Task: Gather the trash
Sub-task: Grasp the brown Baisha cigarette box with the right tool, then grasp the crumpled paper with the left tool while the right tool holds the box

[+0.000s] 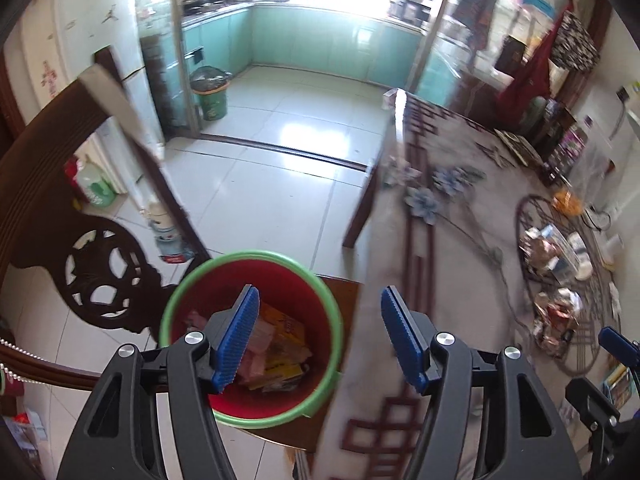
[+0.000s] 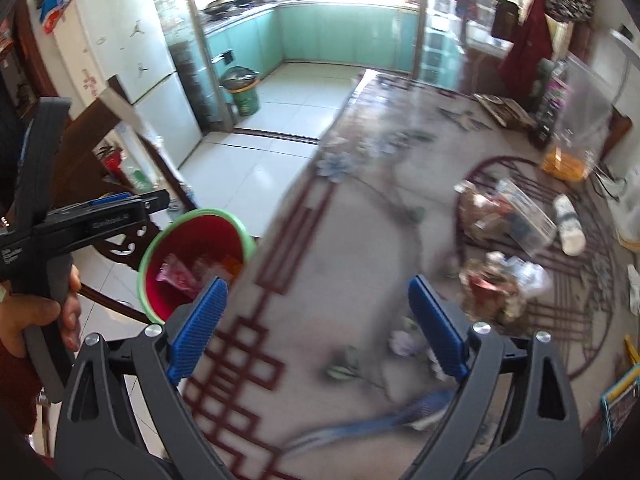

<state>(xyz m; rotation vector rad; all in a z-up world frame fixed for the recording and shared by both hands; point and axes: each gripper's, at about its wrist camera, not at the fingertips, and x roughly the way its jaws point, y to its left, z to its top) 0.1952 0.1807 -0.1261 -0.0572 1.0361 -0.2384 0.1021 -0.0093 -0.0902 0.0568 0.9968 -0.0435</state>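
Left tool [image 1: 316,336]: blue ribbed pads spread wide, nothing between, poised above red plastic bucket with green rim [image 1: 325,292]. Left wrist view only: bucket interior in full, holding yellow carton [image 1: 285,329] and pink wrappers [image 1: 262,350]; bucket set on a brown wooden stool beside carved dark wooden chair [image 1: 100,272].

Right tool [image 2: 318,326]: pads likewise wide apart, empty, above patterned beige cloth on tabletop [image 2: 340,248]. Right wrist view only: left tool from the side, gripped by bare hand [image 2: 38,316]; heap of crumpled wrappers and clear packets [image 2: 500,248] on the cloth, well apart from the bucket; white bottle [image 2: 568,224] lying just beside the heap.

Tabletop edge just beside the bucket rim. Pale tiled floor [image 1: 280,152] open toward the turquoise kitchen.
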